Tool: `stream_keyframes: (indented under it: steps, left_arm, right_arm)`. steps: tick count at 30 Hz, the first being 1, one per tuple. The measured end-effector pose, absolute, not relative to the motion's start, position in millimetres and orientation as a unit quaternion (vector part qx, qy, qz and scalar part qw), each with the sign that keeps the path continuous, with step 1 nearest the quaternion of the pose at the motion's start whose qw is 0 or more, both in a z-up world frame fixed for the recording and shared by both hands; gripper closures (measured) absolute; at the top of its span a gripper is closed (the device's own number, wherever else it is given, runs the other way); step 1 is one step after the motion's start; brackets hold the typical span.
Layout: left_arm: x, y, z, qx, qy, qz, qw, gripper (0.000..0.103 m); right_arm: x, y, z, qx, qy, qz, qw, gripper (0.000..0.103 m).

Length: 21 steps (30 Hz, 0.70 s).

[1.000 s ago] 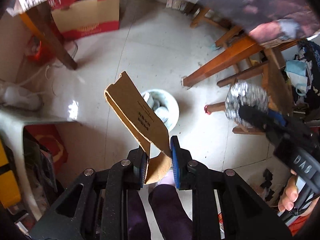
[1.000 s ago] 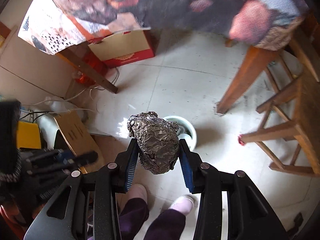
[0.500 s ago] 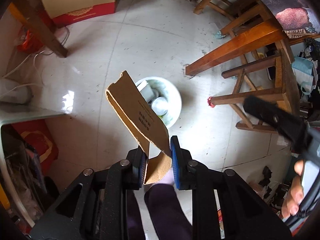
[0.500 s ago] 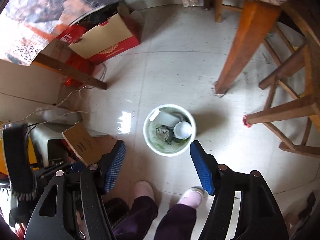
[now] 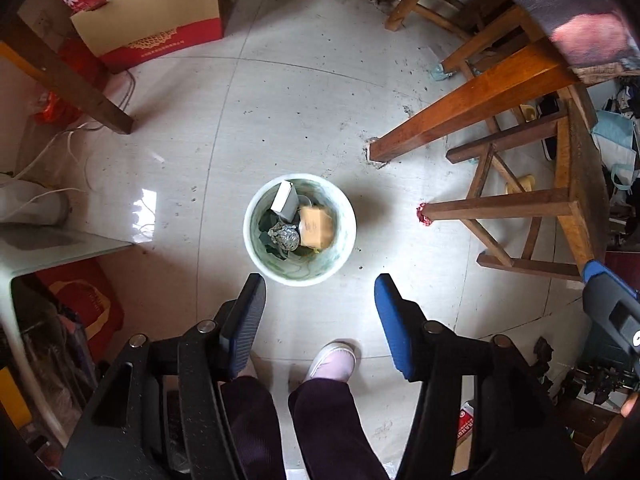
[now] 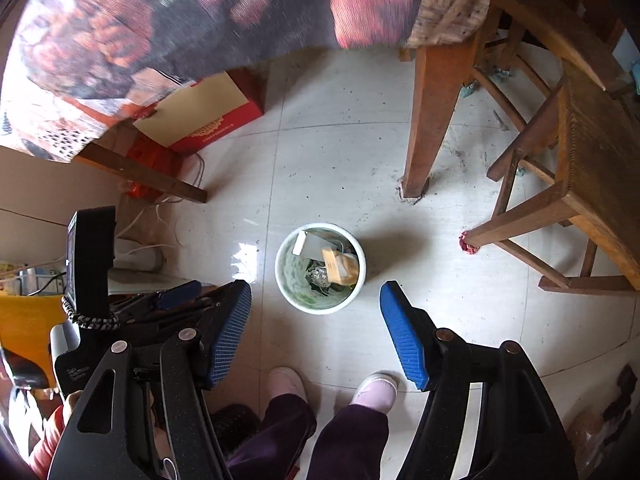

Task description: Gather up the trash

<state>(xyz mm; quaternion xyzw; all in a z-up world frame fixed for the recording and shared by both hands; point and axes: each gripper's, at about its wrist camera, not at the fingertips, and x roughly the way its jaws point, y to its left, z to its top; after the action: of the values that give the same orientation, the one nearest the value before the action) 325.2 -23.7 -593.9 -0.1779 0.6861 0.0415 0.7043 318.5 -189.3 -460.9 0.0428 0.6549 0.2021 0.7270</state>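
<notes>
Cardboard piece (image 5: 316,227) inside bin (image 5: 256,248)

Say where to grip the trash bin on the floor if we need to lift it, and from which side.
Grip the bin by its thin rim, from straight above, one finger inside and one outside. It stands upright and open-topped; the near side looks clearest, with trash piled at the far side.

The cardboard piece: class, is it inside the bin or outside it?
Inside. The cardboard piece lies in the bin beside a foil ball and a white box.
</notes>
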Motion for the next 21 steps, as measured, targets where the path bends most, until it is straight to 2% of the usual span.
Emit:
stream_keyframes:
  steps: [5, 10, 21]
  left_arm:
    - [311, -26, -530, -0.164, 0.675, 0.051, 0.718, 0.048]
    - [297, -28, -428, -0.161, 0.634, 0.06, 0.754, 0.048]
    - [239, -26, -177, -0.138, 0.458, 0.037, 0.877, 0.048]
  right_arm:
    - [315, -198, -408, 0.044, 0.639, 0.215, 0.738, 0.039]
    - [307, -208, -323, 0.037, 0.599, 0.234, 0.765, 0.039]
    - [246, -221, -128, 0.022, 0.449, 0.25, 0.857, 0.039]
